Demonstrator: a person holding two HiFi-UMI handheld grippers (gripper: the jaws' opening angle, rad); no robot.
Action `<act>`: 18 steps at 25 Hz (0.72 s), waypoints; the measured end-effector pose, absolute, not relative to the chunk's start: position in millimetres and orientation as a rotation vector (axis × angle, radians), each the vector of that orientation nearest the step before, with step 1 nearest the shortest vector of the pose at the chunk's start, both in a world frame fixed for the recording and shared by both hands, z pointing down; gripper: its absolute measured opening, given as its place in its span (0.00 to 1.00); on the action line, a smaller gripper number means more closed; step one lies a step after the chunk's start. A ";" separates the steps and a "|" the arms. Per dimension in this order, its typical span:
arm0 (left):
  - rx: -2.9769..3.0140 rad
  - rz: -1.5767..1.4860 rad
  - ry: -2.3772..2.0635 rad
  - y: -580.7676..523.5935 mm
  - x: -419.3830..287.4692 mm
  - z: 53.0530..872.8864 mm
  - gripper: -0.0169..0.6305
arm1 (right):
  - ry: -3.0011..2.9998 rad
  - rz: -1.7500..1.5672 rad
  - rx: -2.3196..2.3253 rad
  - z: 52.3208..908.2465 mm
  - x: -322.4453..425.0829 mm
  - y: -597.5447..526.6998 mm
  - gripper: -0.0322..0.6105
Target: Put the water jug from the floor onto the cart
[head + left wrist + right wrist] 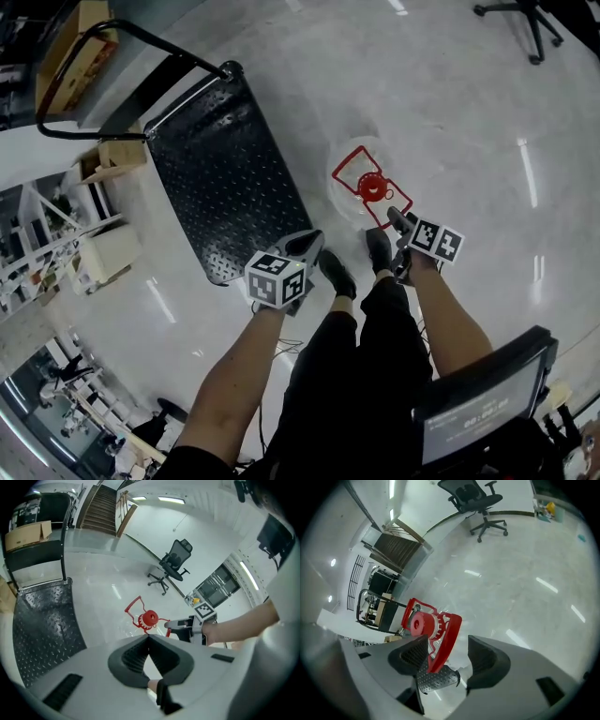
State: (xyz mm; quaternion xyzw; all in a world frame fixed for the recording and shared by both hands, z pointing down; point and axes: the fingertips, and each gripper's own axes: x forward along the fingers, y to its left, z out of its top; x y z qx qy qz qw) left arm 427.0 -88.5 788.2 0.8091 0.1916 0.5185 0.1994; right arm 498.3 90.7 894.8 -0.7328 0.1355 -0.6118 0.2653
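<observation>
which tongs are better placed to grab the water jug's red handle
Right. The right tongs stand open around the red plastic handle of the clear water jug; the left tongs are shut, short of it.

The head view looks steeply down at the water jug (373,187), shared with both low, near, forward-facing gripper views.

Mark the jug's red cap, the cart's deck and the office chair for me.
red cap (374,188), head view, on the cap's top face.
cart deck (230,178), head view, on the bare middle of the studded plate.
office chair (179,552), left gripper view, on its backrest.
</observation>
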 end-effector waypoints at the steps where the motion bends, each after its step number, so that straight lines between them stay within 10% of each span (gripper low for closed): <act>1: 2.253 1.459 0.530 -88.8 422.6 791.3 0.03 | 0.368 -1.653 -1.965 898.2 499.4 89.5 0.47; 7: 2.225 1.474 0.466 -92.6 398.3 790.8 0.03 | 0.354 -1.647 -1.932 905.7 502.8 90.3 0.23; 18: 2.335 1.263 0.360 -101.9 395.3 766.8 0.03 | 0.412 -1.559 -1.850 913.7 536.7 74.4 0.14</act>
